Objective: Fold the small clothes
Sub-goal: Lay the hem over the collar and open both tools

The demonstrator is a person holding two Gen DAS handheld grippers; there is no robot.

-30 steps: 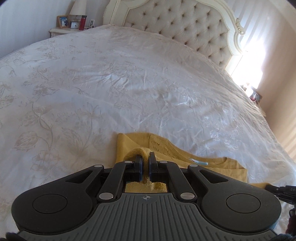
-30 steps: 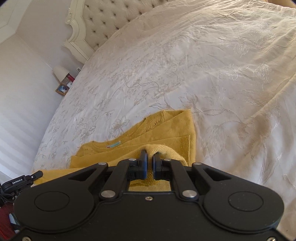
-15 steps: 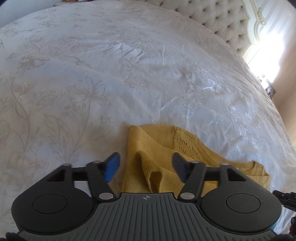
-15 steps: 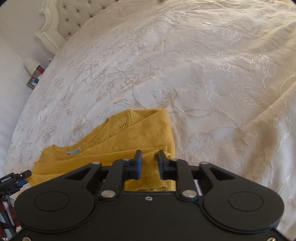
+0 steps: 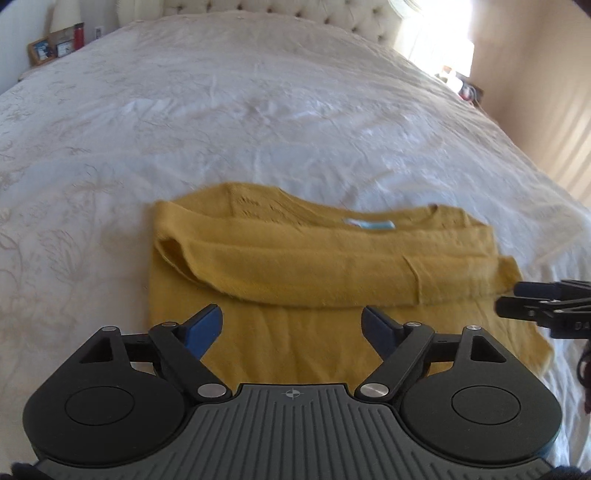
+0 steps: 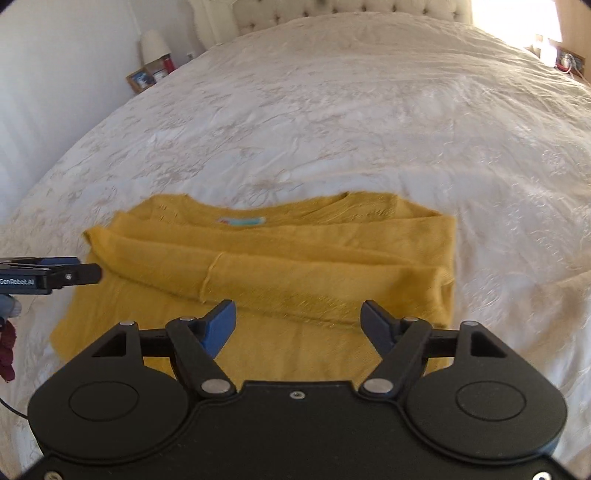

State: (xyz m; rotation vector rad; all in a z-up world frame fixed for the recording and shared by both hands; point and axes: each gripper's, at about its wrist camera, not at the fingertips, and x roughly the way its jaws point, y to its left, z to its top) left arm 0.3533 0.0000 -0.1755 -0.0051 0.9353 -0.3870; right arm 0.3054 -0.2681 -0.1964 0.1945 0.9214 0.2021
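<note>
1. One yellow knit garment (image 5: 332,266) lies on the white embroidered bedspread (image 5: 258,110), near the bed's close edge, with both grippers above it.
2. Far left, beside the bed: a nightstand carries a framed photo (image 5: 40,51), a red bottle (image 5: 78,36) and a lamp (image 6: 154,44). Detail is too small to report further.
3. Left gripper (image 5: 291,325): released, jaws opening. Its blue pads (image 5: 205,328) stand wide apart above the garment's near panel. No cloth is between them and neither pad presses on fabric.
4. Garment condition: a folded band of cloth runs crosswise over the middle, with a rolled pocket at its left end. The neckline faces the headboard, and a light blue label (image 5: 369,224) shows inside it. The lower part lies flat toward the cameras.
5. Right gripper (image 6: 297,325): released, jaws opening, pads spread over the garment's right half and clear of the cloth. It also shows at the right edge of the left wrist view.
6. Far end: a tufted headboard (image 6: 332,11). Bright window glare marks the far right corner.
</note>
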